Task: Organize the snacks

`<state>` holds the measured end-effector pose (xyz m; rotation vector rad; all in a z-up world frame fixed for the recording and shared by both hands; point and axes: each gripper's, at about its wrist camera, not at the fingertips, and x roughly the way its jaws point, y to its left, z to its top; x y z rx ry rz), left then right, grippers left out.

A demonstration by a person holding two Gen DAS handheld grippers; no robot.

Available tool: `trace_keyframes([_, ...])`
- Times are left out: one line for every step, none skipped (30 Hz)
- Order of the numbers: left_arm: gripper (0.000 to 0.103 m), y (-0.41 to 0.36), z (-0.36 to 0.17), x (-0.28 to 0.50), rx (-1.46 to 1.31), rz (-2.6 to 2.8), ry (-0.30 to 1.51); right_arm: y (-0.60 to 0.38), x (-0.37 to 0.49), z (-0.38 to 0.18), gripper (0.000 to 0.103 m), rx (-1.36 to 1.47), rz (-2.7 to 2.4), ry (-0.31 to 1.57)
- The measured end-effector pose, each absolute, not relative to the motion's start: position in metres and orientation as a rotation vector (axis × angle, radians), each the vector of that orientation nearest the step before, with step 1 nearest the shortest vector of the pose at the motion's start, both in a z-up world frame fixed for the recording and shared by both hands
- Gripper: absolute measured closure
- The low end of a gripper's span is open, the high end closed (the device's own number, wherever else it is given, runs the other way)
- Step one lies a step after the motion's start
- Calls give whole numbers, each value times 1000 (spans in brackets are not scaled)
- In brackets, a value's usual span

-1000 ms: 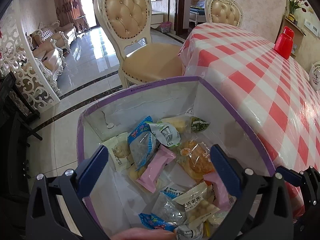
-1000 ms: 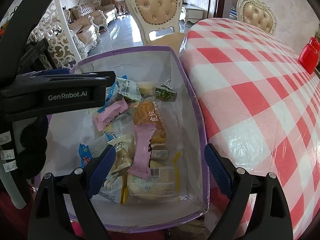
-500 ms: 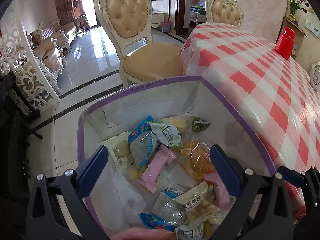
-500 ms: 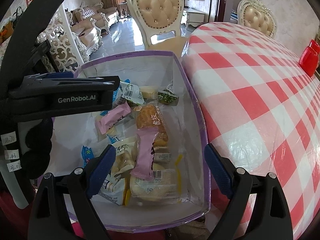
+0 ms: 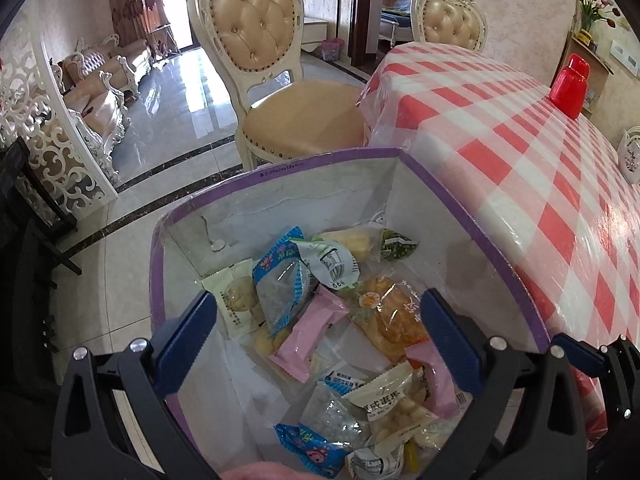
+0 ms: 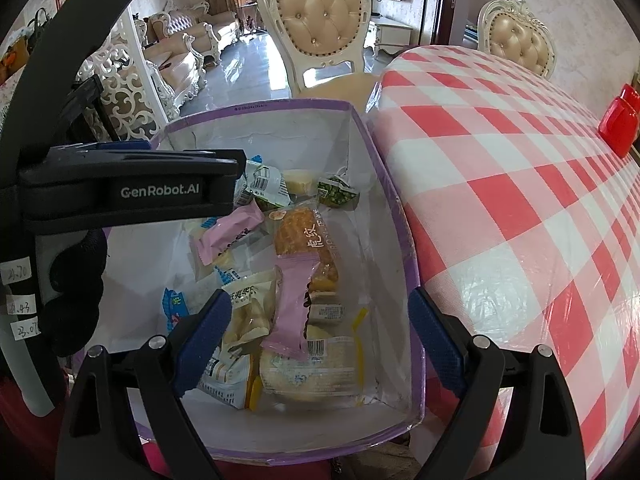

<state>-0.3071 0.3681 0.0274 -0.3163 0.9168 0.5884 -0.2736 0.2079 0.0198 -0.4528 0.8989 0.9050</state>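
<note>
A white box with a purple rim (image 5: pixel 320 160) stands beside the table and holds several wrapped snacks. Among them are a pink packet (image 5: pixel 310 332), an orange bread packet (image 5: pixel 394 316), a blue packet (image 5: pixel 280 280) and a green one (image 5: pixel 398 244). My left gripper (image 5: pixel 318 308) hangs open over the box, nothing between its blue pads. My right gripper (image 6: pixel 320 302) is also open above the box (image 6: pixel 260 110), over a long pink packet (image 6: pixel 294 300) and the bread (image 6: pixel 300 240). In the right wrist view the left gripper (image 6: pixel 132 192) shows side-on at the left.
A table under a red-and-white check cloth (image 5: pixel 520 160) runs along the box's right side, with a red container (image 5: pixel 570 86) far back. A padded chair (image 5: pixel 260 40) stands behind the box on a glossy tiled floor. Part of a hand (image 5: pixel 248 472) shows at the bottom edge.
</note>
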Motion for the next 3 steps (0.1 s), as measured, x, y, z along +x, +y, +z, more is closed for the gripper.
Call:
trace_keyframes([1,370,28,-307,-323,590,918,208,-273,20,16,-452,902,899])
trace_keyframes([1,370,28,-307,-324,590,918,208,-273,20,16,-452,898,899])
trace_keyframes([1,370,28,-307,-323,590,918,207,-271,20,16,-451,894,898])
